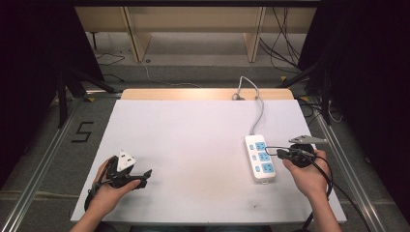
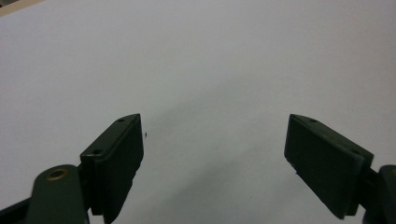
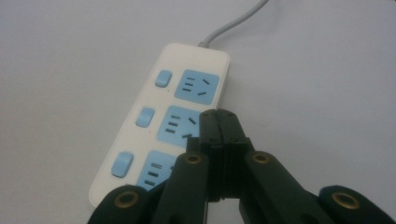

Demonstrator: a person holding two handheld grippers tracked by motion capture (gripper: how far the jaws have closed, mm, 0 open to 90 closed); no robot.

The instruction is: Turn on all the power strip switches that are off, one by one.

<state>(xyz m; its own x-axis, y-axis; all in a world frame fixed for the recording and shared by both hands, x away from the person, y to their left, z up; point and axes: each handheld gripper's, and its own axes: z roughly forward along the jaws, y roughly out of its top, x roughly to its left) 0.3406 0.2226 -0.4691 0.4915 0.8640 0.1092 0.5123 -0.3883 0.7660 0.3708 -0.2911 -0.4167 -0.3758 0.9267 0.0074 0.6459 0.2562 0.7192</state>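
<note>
We see a white plastic power strip with three blue sockets and three blue switches [image 1: 260, 158] lying flat on the white tabletop [image 1: 193, 145], and we place everything else from it. Its long axis runs away from us, with its grey cord [image 1: 256, 113] leaving the far end toward the back edge. Our right gripper [image 1: 285, 153] sits just beside the strip's right-hand side, level with the middle socket. In the right gripper view its fingers [image 3: 210, 128] are pressed together with nothing between them, their tips over the edge of the middle socket; we cannot tell whether they touch it. Our left gripper [image 1: 140, 178] is well apart from the strip, far off on its switch side and nearer to us. In the left gripper view its fingers [image 2: 116, 158] are spread wide and empty over bare tabletop. We judge the right hand [image 1: 309, 176] much the nearer for any move on the strip, which lies just beyond and left of its fingers.
</note>
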